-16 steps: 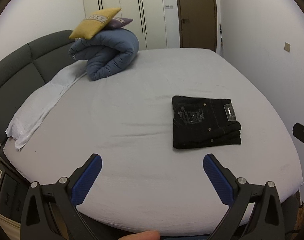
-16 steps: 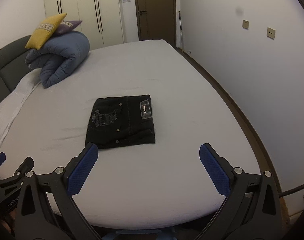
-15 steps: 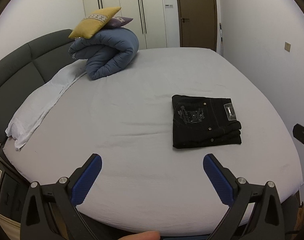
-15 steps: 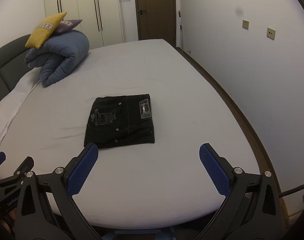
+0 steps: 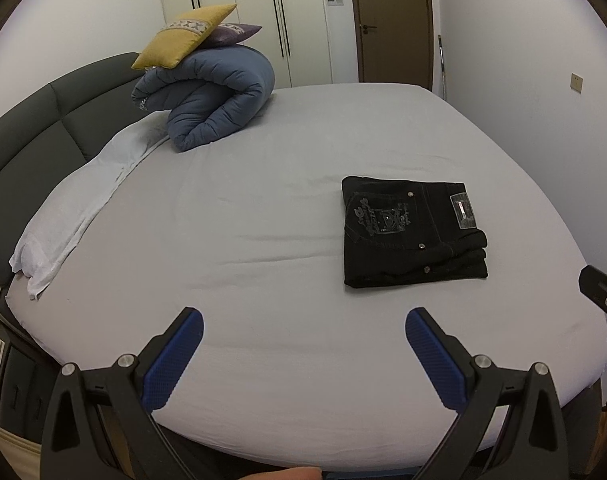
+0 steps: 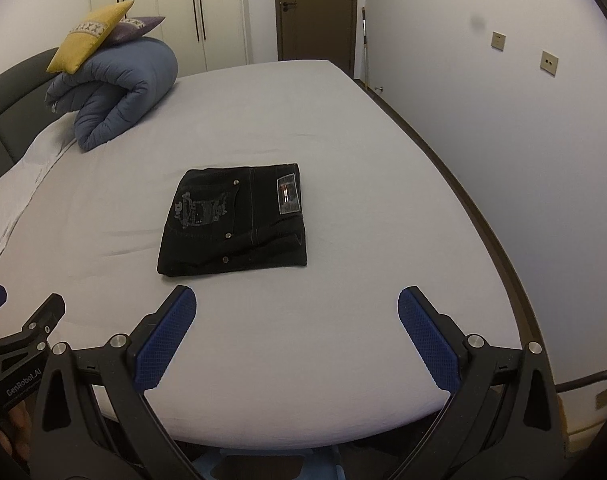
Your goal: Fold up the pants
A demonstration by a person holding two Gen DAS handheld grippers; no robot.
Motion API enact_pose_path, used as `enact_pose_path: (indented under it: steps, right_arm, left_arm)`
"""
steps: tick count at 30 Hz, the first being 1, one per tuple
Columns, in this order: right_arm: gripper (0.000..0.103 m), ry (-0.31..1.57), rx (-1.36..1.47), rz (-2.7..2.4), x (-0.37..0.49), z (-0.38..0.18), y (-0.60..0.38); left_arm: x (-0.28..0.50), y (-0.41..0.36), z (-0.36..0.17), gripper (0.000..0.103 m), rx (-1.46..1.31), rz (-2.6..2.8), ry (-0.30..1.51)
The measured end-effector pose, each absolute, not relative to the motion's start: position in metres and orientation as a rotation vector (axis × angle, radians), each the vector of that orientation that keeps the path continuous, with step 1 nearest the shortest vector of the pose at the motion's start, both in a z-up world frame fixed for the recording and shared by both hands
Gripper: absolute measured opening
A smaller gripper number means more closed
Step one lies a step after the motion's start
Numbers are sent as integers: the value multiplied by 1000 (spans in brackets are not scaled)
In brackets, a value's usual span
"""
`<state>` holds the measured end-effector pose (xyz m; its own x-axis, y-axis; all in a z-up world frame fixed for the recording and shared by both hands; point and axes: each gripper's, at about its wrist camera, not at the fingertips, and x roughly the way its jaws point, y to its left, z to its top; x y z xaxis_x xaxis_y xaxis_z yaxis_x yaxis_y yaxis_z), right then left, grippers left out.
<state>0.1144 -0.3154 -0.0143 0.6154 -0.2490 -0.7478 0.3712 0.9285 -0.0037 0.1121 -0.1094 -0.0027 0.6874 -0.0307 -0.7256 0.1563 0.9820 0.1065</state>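
Black pants (image 5: 411, 232) lie folded into a compact rectangle on the grey bed sheet (image 5: 263, 280), back pocket embroidery and waist label facing up. They also show in the right wrist view (image 6: 235, 220). My left gripper (image 5: 303, 324) is open and empty above the bed's near edge, left of and nearer than the pants. My right gripper (image 6: 295, 304) is open and empty, just in front of the pants. Neither gripper touches the pants.
A rolled blue duvet (image 5: 215, 100) with a yellow cushion (image 5: 183, 36) and a purple one sits at the headboard end. A white cloth (image 5: 75, 208) lies along the dark headboard (image 5: 31, 128). A wall (image 6: 523, 140) runs close on the right.
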Motion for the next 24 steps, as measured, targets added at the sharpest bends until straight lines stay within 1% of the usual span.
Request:
enact_pose_path:
  steps: [24]
  right_arm:
    - [103, 853, 155, -347, 117, -19, -308]
  left_arm:
    - [115, -114, -7, 103, 174, -121, 820]
